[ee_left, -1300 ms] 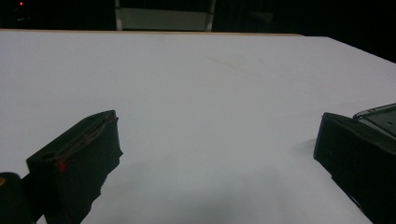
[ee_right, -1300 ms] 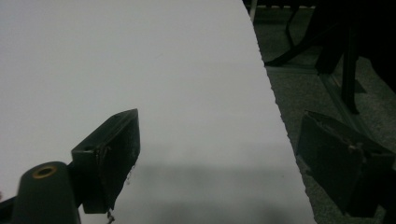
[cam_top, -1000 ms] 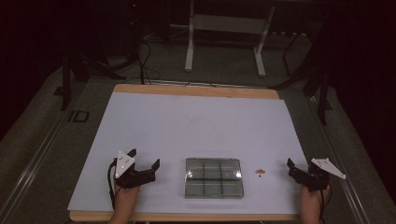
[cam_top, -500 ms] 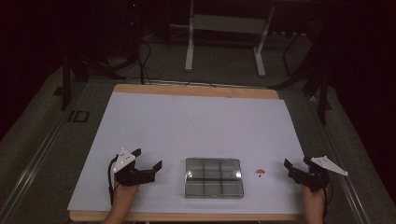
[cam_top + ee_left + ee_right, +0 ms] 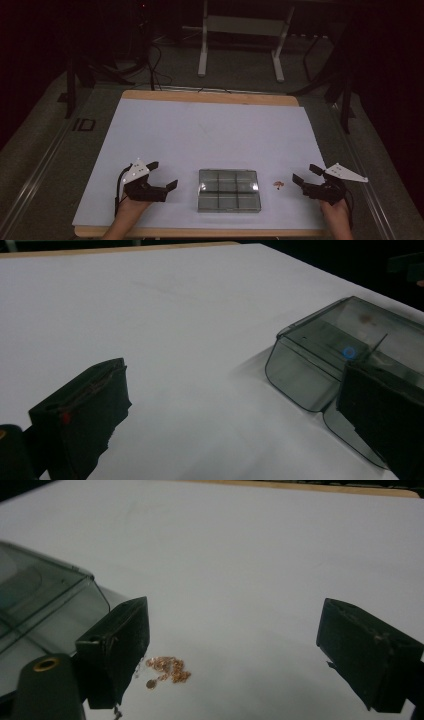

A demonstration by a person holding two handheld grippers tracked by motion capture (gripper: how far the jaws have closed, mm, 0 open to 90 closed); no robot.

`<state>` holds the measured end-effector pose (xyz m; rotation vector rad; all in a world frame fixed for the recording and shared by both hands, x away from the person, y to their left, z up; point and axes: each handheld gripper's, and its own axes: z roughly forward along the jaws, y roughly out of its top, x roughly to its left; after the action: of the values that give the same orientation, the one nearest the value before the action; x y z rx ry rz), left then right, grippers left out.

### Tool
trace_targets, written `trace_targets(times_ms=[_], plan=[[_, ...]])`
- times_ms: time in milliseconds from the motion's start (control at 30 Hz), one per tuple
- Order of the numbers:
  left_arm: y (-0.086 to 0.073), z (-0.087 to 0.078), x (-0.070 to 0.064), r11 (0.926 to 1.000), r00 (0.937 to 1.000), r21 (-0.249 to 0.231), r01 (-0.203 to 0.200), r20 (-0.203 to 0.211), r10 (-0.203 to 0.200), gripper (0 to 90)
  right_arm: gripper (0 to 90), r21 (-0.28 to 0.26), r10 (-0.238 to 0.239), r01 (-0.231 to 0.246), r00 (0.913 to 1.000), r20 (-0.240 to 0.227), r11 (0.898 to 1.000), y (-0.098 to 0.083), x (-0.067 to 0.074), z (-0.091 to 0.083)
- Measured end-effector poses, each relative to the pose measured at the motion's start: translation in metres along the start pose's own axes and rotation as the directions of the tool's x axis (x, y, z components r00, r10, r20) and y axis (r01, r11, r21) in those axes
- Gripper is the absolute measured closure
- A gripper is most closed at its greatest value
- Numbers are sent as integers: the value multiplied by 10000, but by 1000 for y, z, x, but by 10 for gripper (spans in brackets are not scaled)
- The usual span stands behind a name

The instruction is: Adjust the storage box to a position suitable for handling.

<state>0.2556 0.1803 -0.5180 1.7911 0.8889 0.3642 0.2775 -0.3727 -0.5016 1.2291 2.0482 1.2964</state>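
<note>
Your right hand-held gripper (image 5: 306,176) rests low over the white counter (image 5: 210,135) with its jaws wide apart. The little gold chain (image 5: 167,668) lies just in front, near one jaw. Your left hand-held gripper (image 5: 164,175) is wide apart too, with the clear box (image 5: 229,190) just beside it.

The table (image 5: 210,130) has a pale, plain white top with a light wooden edge. The compartment box (image 5: 229,189) is smoky grey and see-through, its lid crossed by darker divider lines in a grid; a small blue glint shows on it in the left gripper view. The little chain (image 5: 167,669) is coppery gold. The left gripper (image 5: 162,176) and the right gripper (image 5: 305,173) are black, each with a white three-cornered plate on top. The floor (image 5: 45,150) is dull grey.
</note>
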Motion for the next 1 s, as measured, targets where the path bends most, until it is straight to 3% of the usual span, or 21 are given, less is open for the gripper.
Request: trace_targets(times_ms=[133, 200, 400, 567, 600, 633, 700, 767, 900, 1000], plan=[[3, 0, -3, 9993, 9990, 201, -330, 293, 324, 14, 138, 364, -674, 694, 9963, -542, 9969, 0, 7, 6], [4, 0, -5, 9983, 9980, 357, -458, 458, 442, 14, 138, 503, -781, 833, 9922, -974, 9953, -1, 9, 10], [3, 4, -11, 9932, 9904, 711, -926, 1092, 845, 14, 144, 505, -1351, 1482, 9697, -2037, 9877, -3, 22, 16], [1, 8, -18, 9881, 9834, 832, -1293, 1384, 1171, 23, 170, 382, -1698, 1888, 9412, -2922, 9813, -2, 32, 18], [1, 8, -18, 9867, 9816, 842, -1391, 1435, 1261, 70, 172, 376, -1761, 1971, 9344, -3095, 9797, -2, 34, 18], [1, 8, -18, 9867, 9816, 842, -1391, 1435, 1261, 89, 172, 376, -1761, 1971, 9344, -3095, 9797, -2, 34, 18], [1, 10, -20, 9832, 9766, 951, -1555, 1646, 1385, 118, 197, 399, -1968, 2237, 9182, -3437, 9739, -2, 40, 20], [0, 11, -22, 9778, 9725, 1139, -1757, 1744, 1544, 164, 234, 401, -2092, 2414, 9026, -3764, 9696, -3, 43, 20], [-2, 14, -26, 9641, 9559, 1529, -2173, 2335, 1784, 271, 370, 443, -2595, 3044, 8716, -4158, 9515, -5, 50, 21], [-2, 18, -30, 9542, 9505, 1870, -2333, 2509, 1832, 372, 449, 515, -2802, 3360, 8520, -4423, 9405, -7, 54, 23]])
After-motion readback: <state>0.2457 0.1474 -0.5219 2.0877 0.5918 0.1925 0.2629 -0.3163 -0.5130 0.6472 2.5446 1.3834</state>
